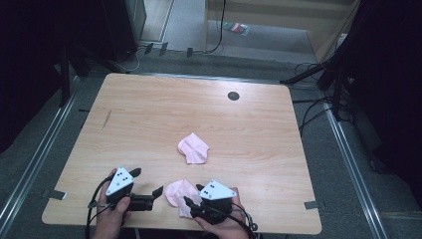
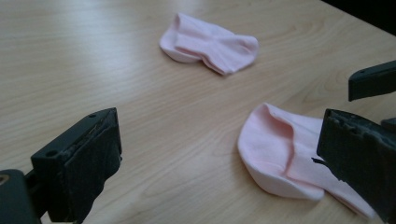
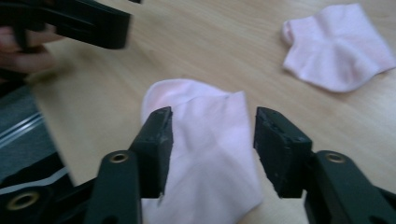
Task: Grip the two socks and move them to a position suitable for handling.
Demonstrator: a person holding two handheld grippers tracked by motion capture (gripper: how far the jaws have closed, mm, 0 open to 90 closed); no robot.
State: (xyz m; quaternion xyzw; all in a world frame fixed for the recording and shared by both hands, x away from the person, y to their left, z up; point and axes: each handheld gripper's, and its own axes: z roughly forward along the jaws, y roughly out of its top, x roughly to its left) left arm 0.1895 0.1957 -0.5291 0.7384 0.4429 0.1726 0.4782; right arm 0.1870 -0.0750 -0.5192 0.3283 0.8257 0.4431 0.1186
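Observation:
Two small pink socks lie on the wooden table [image 1: 149,114]. The far sock [image 1: 193,148] [image 2: 210,44] [image 3: 338,46] rests near the table's middle. The near sock [image 1: 178,195] [image 2: 280,154] [image 3: 210,158] lies by the front edge. My right gripper [image 1: 195,195] [image 3: 212,126] is open and hovers over the near sock, one jaw on each side of it, nothing clamped. My left gripper [image 1: 147,181] [image 2: 219,154] stands wide open just left of that sock and holds nothing. In the left gripper view its right jaw covers part of the sock.
A dark round grommet [image 1: 233,95] sits in the table near the far edge. Cables [image 1: 311,112] and dark stands crowd the floor to the right and behind. Metal rails [image 1: 35,159] run along the floor on both sides.

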